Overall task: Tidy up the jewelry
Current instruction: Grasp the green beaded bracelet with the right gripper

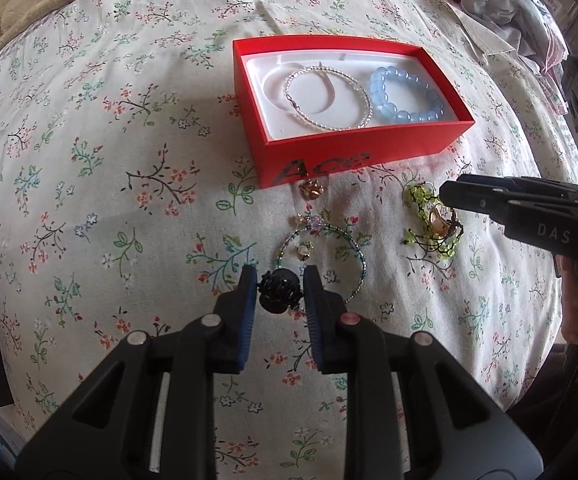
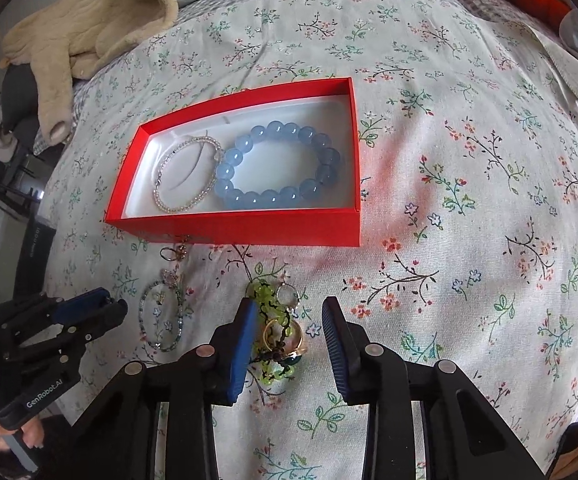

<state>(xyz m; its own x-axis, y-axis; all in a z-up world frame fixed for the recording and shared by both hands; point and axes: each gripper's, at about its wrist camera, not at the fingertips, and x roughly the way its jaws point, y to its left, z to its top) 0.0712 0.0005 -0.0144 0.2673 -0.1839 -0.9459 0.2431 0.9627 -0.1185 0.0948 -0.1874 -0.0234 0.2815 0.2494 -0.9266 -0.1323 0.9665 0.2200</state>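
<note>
Our left gripper (image 1: 279, 292) was clenched on a black clip (image 1: 277, 292), just over the beaded hoop (image 1: 321, 264). Our right gripper (image 2: 289, 332) stood released, its pads (image 2: 245, 340) either side of the green cluster (image 2: 273, 320) and gold ring (image 2: 285, 336), not pressing them. Beyond, we had the red box (image 2: 249, 228) holding a silver bangle (image 2: 187, 176) and blue bracelet (image 2: 277, 168). We judged the sorting partly done: the clip, hoop, cluster, rings and small charms (image 1: 311, 189) lay outside on the floral sheet (image 1: 89, 160).
</note>
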